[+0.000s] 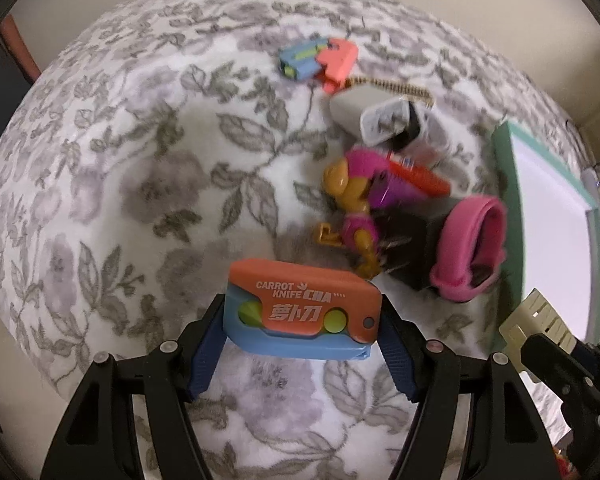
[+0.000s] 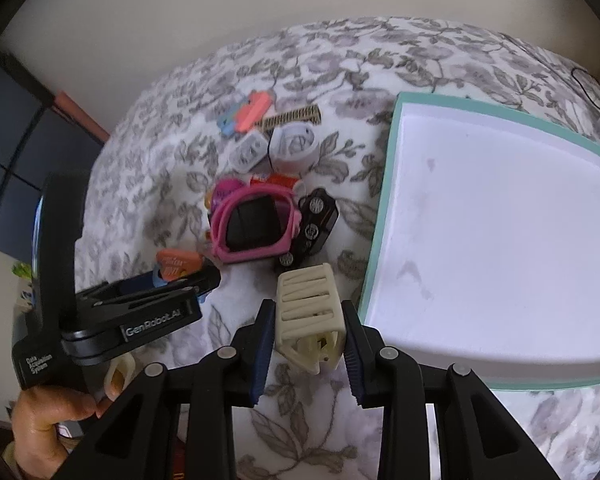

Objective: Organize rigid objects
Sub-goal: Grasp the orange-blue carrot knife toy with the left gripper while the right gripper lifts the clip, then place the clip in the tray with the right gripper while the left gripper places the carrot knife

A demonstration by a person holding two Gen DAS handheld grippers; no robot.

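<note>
Lettering "CARROT KNIFE CHA" on toy knife (image 1: 302, 312) in left gripper (image 1: 302, 320); cream slotted piece (image 2: 310, 312) clamped in right gripper (image 2: 308, 328).

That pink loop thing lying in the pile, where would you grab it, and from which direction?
Take the pink band by the stretch of its rim facing the cream-holding right hand-held gripper, coming from above. It lies as an open ring around a black block, so one finger could probably slip inside and the other outside. The toy car crowds its tray-facing side.

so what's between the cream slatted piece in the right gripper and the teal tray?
Nothing: only bare floral cloth separates the cream slatted piece from the teal tray rim, as the right wrist view shows.
</note>
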